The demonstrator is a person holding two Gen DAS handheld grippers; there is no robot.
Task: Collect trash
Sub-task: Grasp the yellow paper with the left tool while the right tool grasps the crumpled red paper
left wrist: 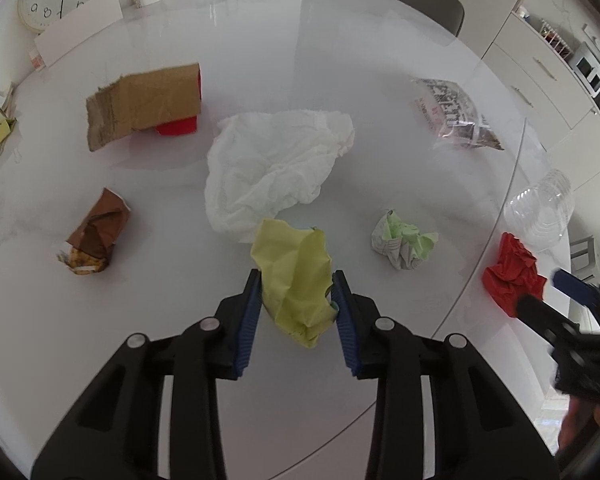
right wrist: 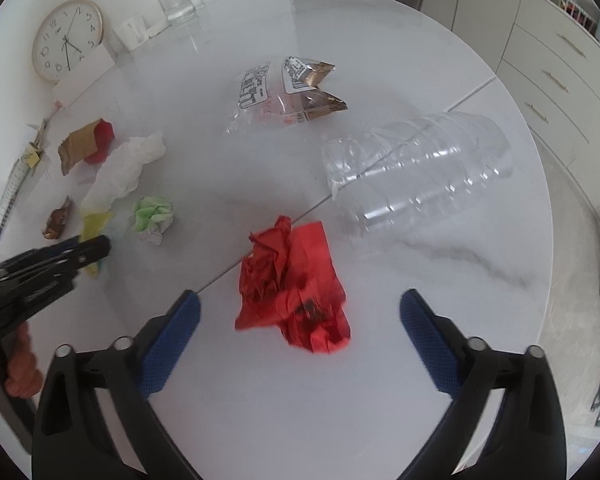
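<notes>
Left wrist view shows what my right one cannot: my left gripper (left wrist: 298, 292) clenched on the crumpled yellow paper (left wrist: 294, 280), both blue pads pressing its sides just above the white table (left wrist: 380, 60). Right wrist view alone shows the whole clear plastic bottle (right wrist: 416, 172) lying on its side. There my right gripper (right wrist: 300, 336) stands wide, gripping nothing; the crumpled red paper (right wrist: 294, 292) lies on the table between its fingers (right wrist: 172, 344), touching neither. White tissue (left wrist: 272, 168) sits just beyond the yellow paper.
</notes>
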